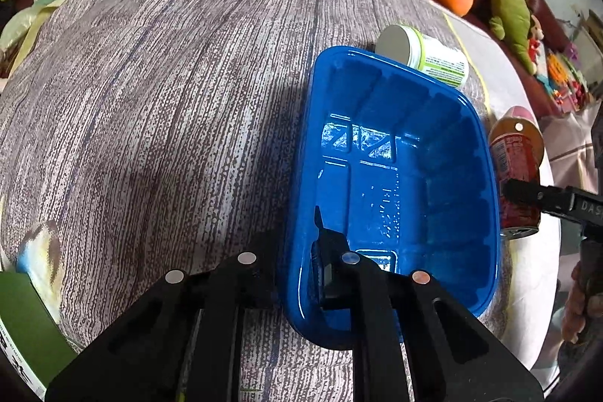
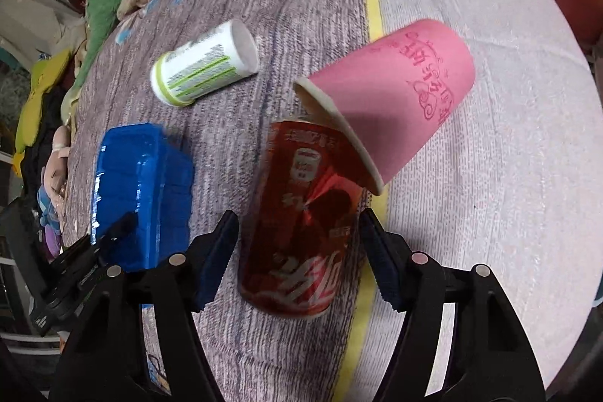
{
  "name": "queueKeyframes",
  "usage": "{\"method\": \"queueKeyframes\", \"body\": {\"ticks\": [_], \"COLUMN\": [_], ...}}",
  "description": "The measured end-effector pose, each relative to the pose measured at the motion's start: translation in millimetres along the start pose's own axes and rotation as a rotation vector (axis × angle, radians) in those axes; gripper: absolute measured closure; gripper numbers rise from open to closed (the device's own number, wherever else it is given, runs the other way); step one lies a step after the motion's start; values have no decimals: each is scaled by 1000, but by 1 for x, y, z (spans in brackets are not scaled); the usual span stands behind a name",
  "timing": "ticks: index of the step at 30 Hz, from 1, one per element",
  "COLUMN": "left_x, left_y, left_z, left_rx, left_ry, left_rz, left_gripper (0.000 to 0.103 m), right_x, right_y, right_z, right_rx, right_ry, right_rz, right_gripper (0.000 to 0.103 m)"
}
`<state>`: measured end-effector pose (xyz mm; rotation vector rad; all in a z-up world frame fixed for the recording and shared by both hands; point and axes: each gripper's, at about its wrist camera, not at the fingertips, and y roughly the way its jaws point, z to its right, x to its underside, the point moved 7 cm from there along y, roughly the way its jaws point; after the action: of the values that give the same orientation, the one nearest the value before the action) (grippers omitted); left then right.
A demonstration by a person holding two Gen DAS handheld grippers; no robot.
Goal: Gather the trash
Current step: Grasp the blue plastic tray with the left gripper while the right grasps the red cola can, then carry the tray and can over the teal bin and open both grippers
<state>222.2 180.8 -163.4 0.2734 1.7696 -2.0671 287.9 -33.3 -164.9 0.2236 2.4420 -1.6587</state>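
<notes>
Blue plastic bin rim clenched in the left tool, the right tool straddles the lying red soda can, not yet gripping; closing on it seems next

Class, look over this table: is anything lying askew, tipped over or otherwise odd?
Yes. The pink paper cup lies on its side, its rim resting against the red can. The white tub has also toppled, beyond the blue bin. Nothing looks spilled, and the bin holds no trash yet.
</notes>
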Motion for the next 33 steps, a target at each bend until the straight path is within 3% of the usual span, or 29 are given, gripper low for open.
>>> {"method": "queueKeyframes", "body": {"ticks": [7,20,27,33], "left_x": [1,4,-1,-7], "left_y": [-4,-53,-90,-105], "left_z": [5,49,93,166], "left_rx": [-28,-27,-1,46], "left_ry": [-14,40,98,218], "left_rz": [35,115,181,205], "left_gripper": [92,94,94,94], "right_x": [9,29,35,39], "right_y": [-9,-72,-112,-150], "right_z": [1,15,46,87], "right_rx": [-15,-96,-126,-141], "right_ry": [-22,-11,32,96], "right_rz": [35,121,195,284], "right_gripper": [43,43,43,43]}}
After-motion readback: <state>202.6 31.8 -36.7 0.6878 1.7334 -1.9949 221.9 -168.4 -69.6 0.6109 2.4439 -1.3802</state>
